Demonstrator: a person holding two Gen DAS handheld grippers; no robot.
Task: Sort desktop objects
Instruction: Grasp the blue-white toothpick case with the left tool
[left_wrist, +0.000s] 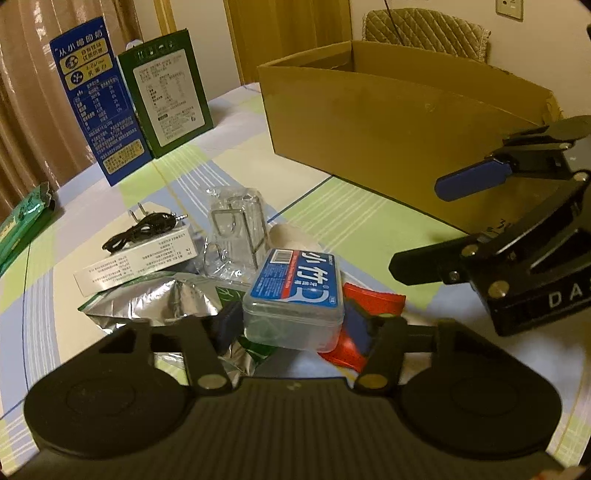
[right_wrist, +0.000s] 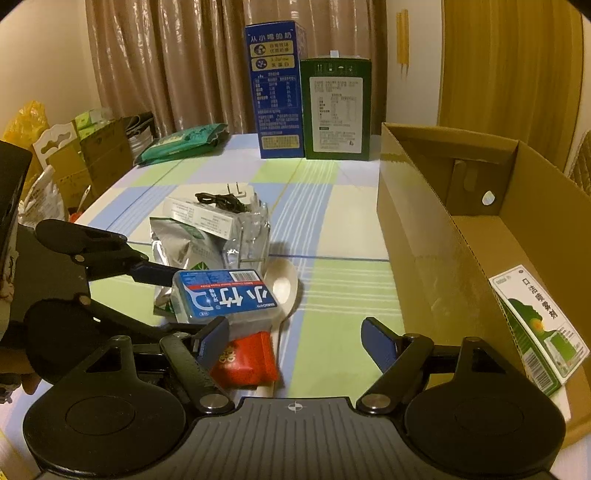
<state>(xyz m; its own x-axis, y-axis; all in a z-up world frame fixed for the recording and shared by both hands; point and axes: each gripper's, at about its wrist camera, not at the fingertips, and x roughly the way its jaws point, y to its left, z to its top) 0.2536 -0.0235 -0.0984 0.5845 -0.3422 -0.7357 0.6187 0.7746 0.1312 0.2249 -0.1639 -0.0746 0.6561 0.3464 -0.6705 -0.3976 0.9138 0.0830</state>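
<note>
At centre frame, the left gripper (left_wrist: 291, 325) clamps a clear toothpick box (left_wrist: 295, 295) above the clutter pile. The right gripper (right_wrist: 295, 341), jaws spread, hovers beside the cardboard box (right_wrist: 443, 236) at right.

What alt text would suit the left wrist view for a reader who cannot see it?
The left claw closes on a clear plastic box with a blue label atop a clutter pile on a checked tablecloth. An open cardboard box stands behind, with the open right claw before it.

Both wrist views face the clutter pile (left_wrist: 236, 280) closely.
</note>
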